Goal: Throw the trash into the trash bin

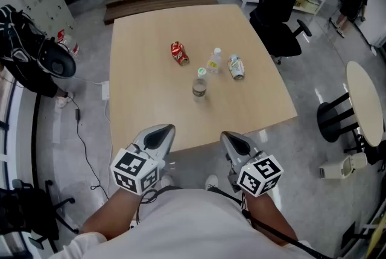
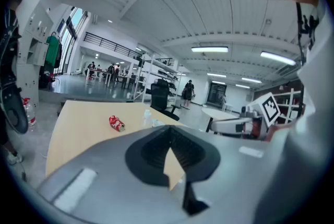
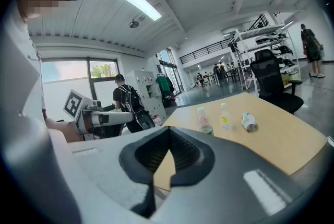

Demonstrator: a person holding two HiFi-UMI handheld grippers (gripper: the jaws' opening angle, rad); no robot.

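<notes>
While both hand-held grippers hung at the near edge of the table [image 1: 139, 40], the 4 pieces of trash lay ahead of them around the table's middle, well apart from either tip. The left gripper [image 1: 161, 131] was clenched on nothing, its jaw tips meeting with only bare tabletop showing through the gap behind them. The right gripper [image 1: 233, 139] was likewise clenched and empty. The nearest item, a green-capped bottle [image 1: 199, 83], stood upright ahead of and between the 2 grippers, about equally near to each. Beyond it, a red can [image 1: 179, 53] lay on its side toward the left gripper's side, its long axis running away from the person with the far end leaning slightly left. A white-capped bottle [image 1: 214, 61] stood upright near a pale can [image 1: 236, 67]. That can lay on its side toward the right gripper's side, its long axis also pointing roughly away from the person. By this layout, the left gripper appeared better placed for the red can and the right for the pale can, and either would need to open and reach forward. No trash bin could be picked out in any view.
</notes>
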